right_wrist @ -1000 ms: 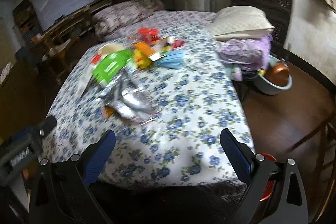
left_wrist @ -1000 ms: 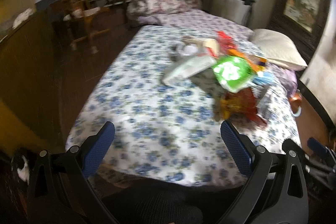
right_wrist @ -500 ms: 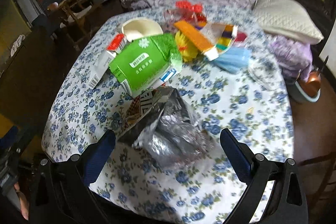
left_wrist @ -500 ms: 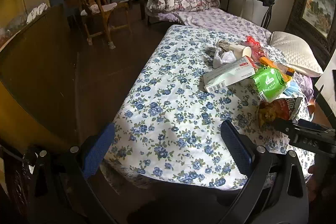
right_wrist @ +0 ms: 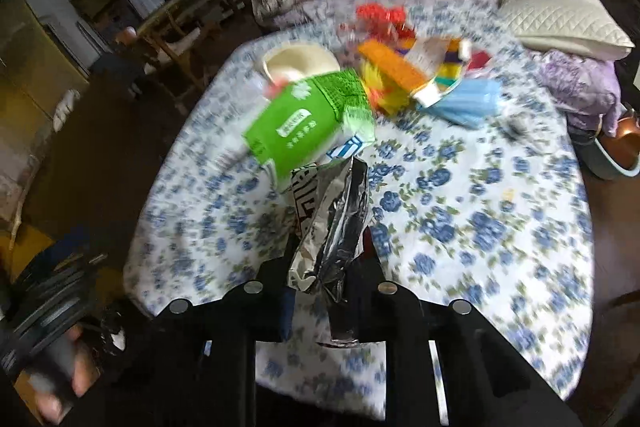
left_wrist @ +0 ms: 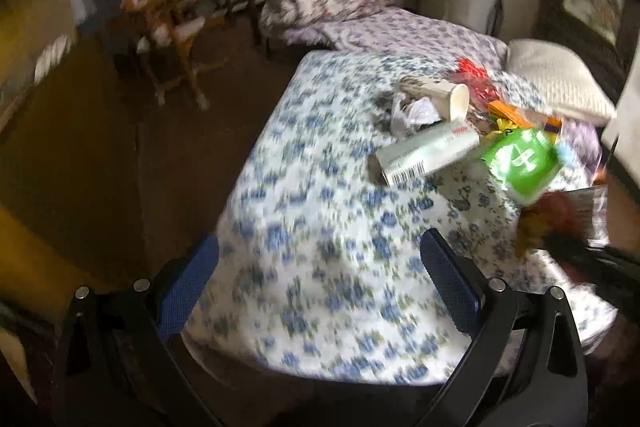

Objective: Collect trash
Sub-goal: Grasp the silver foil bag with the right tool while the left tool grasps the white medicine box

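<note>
Closing my right gripper (right_wrist: 328, 279) on the silver foil bag (right_wrist: 332, 227); only the left view shows my left gripper (left_wrist: 320, 287) open, empty.

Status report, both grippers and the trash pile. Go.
Right gripper closing on the silver foil bag, pads pinching it. Left gripper open, empty, over the floral bedsheet. Green packet and the other trash uncollected. Nothing in the way.

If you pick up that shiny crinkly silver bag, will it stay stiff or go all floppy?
Probably floppy: the crumpled silver foil snack bag is creased and folded where the right claw is closing on it. It likely weighs little, since it looks flattened and empty. The smooth foil may be slippery, so it could slide out of a loose pinch.
</note>
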`<state>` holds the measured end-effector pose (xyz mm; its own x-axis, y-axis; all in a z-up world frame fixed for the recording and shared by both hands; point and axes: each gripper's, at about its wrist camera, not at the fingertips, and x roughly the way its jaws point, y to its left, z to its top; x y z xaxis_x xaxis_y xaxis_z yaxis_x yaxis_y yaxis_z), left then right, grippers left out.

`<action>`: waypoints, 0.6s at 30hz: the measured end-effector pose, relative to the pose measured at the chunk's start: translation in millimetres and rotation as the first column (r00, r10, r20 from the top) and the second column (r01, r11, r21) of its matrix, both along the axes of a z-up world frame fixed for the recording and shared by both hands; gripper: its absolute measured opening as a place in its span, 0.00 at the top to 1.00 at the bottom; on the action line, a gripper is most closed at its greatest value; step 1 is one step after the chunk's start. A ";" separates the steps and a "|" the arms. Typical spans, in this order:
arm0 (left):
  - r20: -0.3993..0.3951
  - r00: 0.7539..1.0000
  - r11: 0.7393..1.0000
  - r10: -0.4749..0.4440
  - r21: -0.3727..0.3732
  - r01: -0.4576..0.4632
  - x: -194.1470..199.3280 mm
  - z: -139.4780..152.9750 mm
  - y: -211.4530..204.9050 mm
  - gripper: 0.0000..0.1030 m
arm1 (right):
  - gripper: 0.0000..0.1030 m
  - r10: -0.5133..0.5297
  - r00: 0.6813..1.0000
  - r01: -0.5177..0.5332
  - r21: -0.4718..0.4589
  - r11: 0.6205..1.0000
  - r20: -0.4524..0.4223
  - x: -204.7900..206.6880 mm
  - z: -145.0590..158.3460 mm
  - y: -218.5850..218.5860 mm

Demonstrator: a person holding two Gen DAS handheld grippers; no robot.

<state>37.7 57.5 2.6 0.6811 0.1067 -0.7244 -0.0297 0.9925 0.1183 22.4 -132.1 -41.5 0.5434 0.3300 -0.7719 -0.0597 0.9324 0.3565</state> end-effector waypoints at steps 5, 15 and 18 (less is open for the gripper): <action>0.010 0.974 0.960 -0.227 0.170 0.222 31.0 -14.0 -31.3 0.07 | 0.79 -0.005 1.000 0.005 0.043 0.999 -0.006 -25.3 7.1 -14.0; -0.166 0.839 0.825 -0.518 0.160 0.542 98.7 -44.0 -61.1 0.07 | 0.78 -0.039 0.998 0.043 0.092 0.995 -0.047 -34.2 -3.3 -37.6; -0.238 0.757 0.761 -0.609 0.093 0.642 112.6 -56.2 -65.6 0.07 | 0.77 -0.049 0.998 0.053 0.095 0.994 -0.043 -34.9 -1.4 -41.9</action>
